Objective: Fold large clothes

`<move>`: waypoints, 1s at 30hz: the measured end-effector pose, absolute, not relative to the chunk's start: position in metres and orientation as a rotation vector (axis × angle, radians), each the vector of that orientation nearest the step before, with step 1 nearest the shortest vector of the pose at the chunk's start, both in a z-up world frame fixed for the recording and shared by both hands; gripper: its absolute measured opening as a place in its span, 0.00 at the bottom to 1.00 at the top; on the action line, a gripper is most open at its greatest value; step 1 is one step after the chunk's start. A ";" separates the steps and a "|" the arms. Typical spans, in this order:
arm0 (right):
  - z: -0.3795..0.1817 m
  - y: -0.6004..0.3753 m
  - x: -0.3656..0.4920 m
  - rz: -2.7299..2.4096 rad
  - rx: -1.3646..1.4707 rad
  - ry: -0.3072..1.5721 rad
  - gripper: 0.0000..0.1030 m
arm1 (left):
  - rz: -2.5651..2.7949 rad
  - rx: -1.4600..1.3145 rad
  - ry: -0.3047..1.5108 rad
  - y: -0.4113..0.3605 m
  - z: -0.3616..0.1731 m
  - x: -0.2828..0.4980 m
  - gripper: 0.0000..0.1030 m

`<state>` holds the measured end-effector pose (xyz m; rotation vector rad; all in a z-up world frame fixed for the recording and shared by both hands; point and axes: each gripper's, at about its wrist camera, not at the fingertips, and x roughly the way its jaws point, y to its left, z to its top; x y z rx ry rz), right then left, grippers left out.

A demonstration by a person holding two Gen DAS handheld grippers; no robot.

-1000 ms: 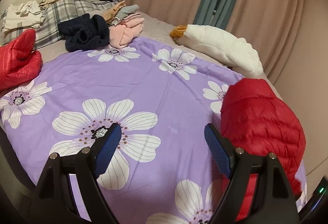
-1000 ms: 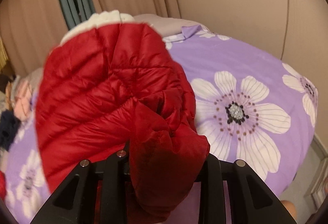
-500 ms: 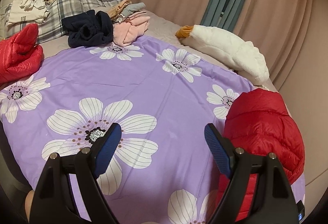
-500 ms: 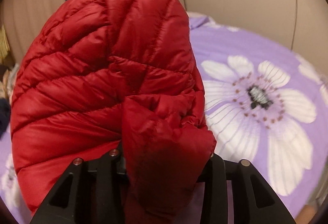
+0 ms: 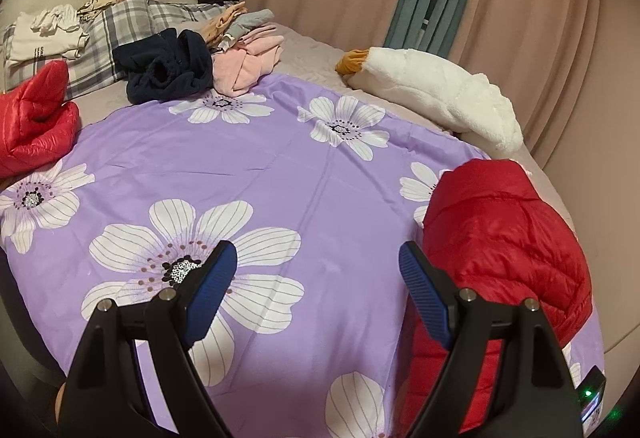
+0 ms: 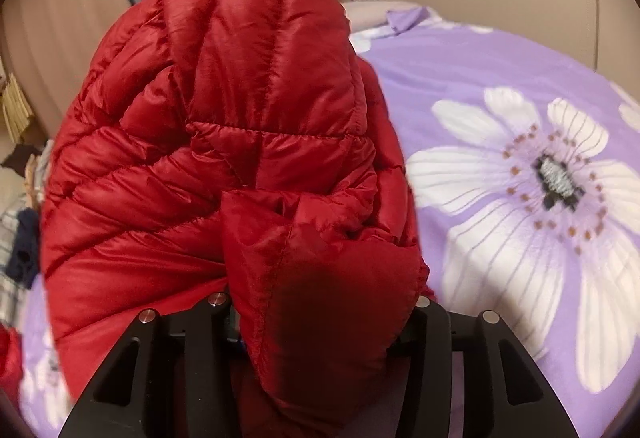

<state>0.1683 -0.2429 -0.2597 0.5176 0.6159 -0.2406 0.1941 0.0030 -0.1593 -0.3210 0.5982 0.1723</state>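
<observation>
Held the left gripper with its fingers spread wide and nothing between them, over the flowered sheet on the bed. Saw the red down jacket lying puffed up on that sheet, just beside and beyond the outer side of the right-hand finger. Had a bunched fold of the same jacket sitting between the fingers of the right gripper, with the rest of it ballooning ahead of and above them. Had just been opening those fingers around the fold; could not tell whether the pads, hidden under the fabric, were pressing on it. Noted a second red jacket far off to the left of the left fingers, and a heap of clothes and a white plush toy well ahead of them. Judged this to be the laying-down step, before any real fold. Judged the next move to call for freeing the fold, then taking two edges and spreading the jacket flat on the sheet.
</observation>
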 end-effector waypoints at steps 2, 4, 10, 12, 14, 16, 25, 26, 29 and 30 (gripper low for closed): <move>-0.262 -0.244 0.169 -0.170 0.585 0.622 0.49 | 0.174 -0.326 0.596 0.004 -0.160 0.194 0.81; -0.262 -0.233 0.171 -0.186 0.508 0.614 0.49 | 0.175 -0.322 0.602 0.003 -0.161 0.197 0.81; -0.265 -0.238 0.179 -0.177 0.486 0.606 0.51 | 0.177 -0.292 0.629 0.002 -0.166 0.197 0.81; -0.262 -0.244 0.178 -0.156 0.494 0.616 0.51 | 0.175 -0.297 0.626 0.004 -0.165 0.194 0.81; -0.254 -0.252 0.174 -0.145 0.517 0.639 0.56 | 0.175 -0.294 0.620 0.005 -0.162 0.191 0.81; -0.246 -0.263 0.170 -0.137 0.562 0.653 0.61 | 0.178 -0.283 0.617 0.006 -0.158 0.187 0.81; -0.200 -0.267 0.130 -0.216 0.572 0.601 0.80 | 0.173 -0.270 0.599 0.004 -0.148 0.171 0.81; -0.193 -0.265 0.127 -0.233 0.543 0.590 0.80 | 0.173 -0.268 0.597 0.004 -0.148 0.170 0.81; -0.179 -0.257 0.117 -0.247 0.497 0.536 0.80 | 0.157 -0.259 0.578 0.001 -0.146 0.166 0.81; -0.175 -0.254 0.115 -0.249 0.487 0.514 0.80 | 0.156 -0.250 0.572 0.000 -0.145 0.166 0.80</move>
